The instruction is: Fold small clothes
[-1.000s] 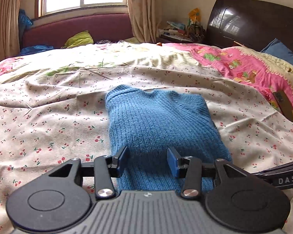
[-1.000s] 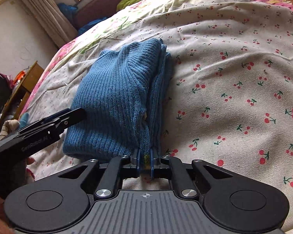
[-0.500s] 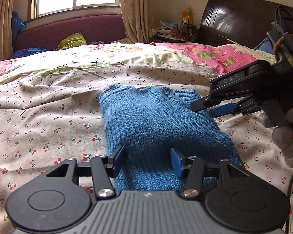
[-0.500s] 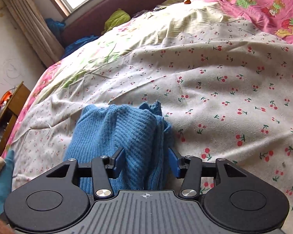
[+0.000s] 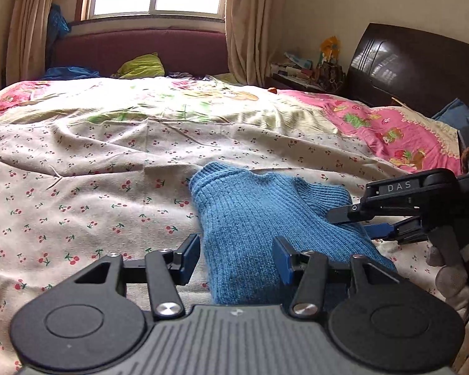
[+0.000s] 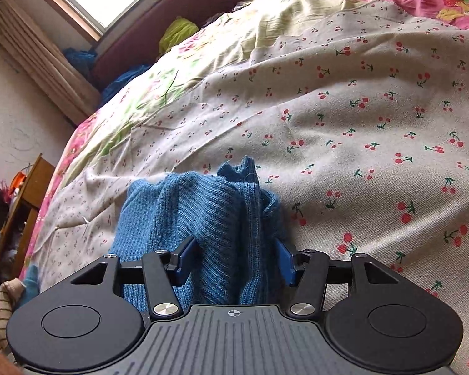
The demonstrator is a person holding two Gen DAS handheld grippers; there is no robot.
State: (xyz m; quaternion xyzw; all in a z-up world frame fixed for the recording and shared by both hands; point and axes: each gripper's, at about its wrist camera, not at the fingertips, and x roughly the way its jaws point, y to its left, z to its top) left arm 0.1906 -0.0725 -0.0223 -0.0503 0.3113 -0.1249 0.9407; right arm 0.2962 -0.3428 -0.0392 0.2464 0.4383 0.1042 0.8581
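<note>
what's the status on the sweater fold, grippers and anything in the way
Left gripper open, empty. Right gripper opening, sweater bunched between its fingers. Bedspread around it bare.

A wide bed covered with a cream cotton sheet printed with red cherries (image 5: 78, 193) carries a folded blue ribbed-knit sweater (image 5: 259, 218), lying straight ahead of the tongs. Beyond the tongs, a pink cartoon-print quilt (image 5: 390, 125) lies.

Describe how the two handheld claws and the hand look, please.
Each claw is matte black with a ribbed grey top plate, two round discs, silver pivot screws and blue finger pads. The left claw and right claw look alike. The right one's side reads "DAS"; dark cables run behind it. The hand wears a light grey knit glove.
</note>
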